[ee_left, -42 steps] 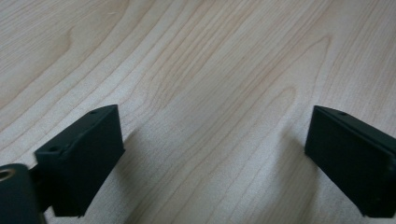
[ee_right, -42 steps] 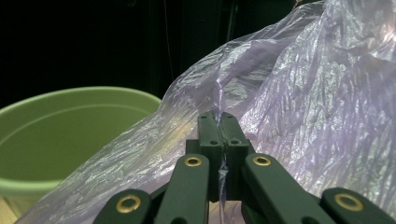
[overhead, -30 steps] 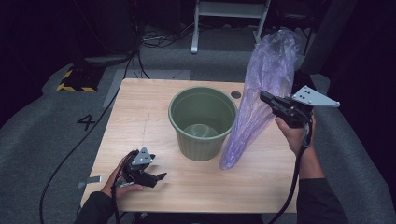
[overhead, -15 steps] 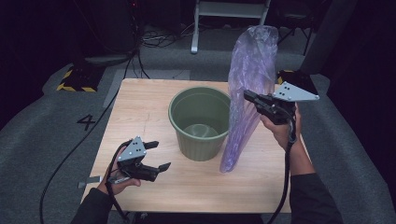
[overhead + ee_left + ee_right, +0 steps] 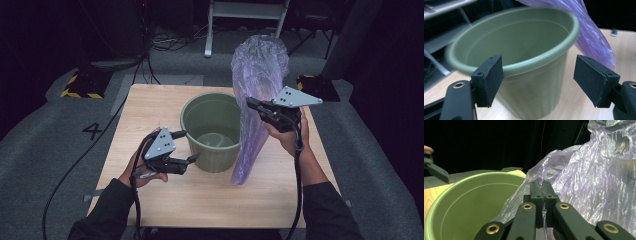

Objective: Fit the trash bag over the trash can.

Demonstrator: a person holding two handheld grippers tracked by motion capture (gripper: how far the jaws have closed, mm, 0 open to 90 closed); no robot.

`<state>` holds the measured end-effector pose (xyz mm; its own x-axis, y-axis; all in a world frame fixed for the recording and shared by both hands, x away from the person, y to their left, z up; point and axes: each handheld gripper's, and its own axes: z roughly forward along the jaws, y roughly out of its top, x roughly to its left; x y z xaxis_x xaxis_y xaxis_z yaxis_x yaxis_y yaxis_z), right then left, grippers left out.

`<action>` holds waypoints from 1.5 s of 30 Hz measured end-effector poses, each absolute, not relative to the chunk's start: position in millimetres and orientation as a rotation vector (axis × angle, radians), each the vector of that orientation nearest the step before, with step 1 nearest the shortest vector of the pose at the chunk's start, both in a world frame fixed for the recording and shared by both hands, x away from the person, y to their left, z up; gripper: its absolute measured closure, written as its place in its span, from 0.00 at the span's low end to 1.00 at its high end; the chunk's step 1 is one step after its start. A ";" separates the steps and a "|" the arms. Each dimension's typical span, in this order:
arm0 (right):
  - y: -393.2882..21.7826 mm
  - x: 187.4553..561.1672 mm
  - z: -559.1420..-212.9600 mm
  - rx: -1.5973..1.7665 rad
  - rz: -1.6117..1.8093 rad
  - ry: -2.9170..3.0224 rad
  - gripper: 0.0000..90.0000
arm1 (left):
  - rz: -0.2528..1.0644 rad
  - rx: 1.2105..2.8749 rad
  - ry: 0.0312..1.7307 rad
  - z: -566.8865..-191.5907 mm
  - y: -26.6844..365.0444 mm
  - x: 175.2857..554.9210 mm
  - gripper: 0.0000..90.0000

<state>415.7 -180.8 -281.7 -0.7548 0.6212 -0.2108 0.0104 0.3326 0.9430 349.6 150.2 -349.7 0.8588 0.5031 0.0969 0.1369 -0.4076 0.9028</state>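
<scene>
My right gripper (image 5: 253,104) is clamped on the purple plastic bag (image 5: 257,100), which stands upright at the right edge of the table (image 5: 150,105), touching the green bucket (image 5: 212,130) in the middle. My left gripper (image 5: 189,146) has its jaws apart beside the bucket rim, holding nothing. I think the thin film can slip or tear, and the light bucket can tip if I push the rim.
</scene>
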 end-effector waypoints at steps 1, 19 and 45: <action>-177.9 415.7 -281.0 0.545 1.447 2.052 1.00 | 0.418 1.946 0.470 -345.3 151.8 351.6 0.18; -140.9 409.0 -256.6 0.438 1.460 2.064 1.00 | 0.285 1.946 0.472 -295.7 89.6 384.5 0.17; -126.1 392.8 -254.4 0.344 1.523 2.143 0.56 | 0.563 1.934 0.566 -296.0 76.8 410.7 0.99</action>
<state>392.8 -126.1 -254.4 -0.8504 0.4682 -0.2402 -0.0728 0.3474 0.9349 410.7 76.8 -296.0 0.7820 0.6078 0.1383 0.1411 -0.3887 0.9105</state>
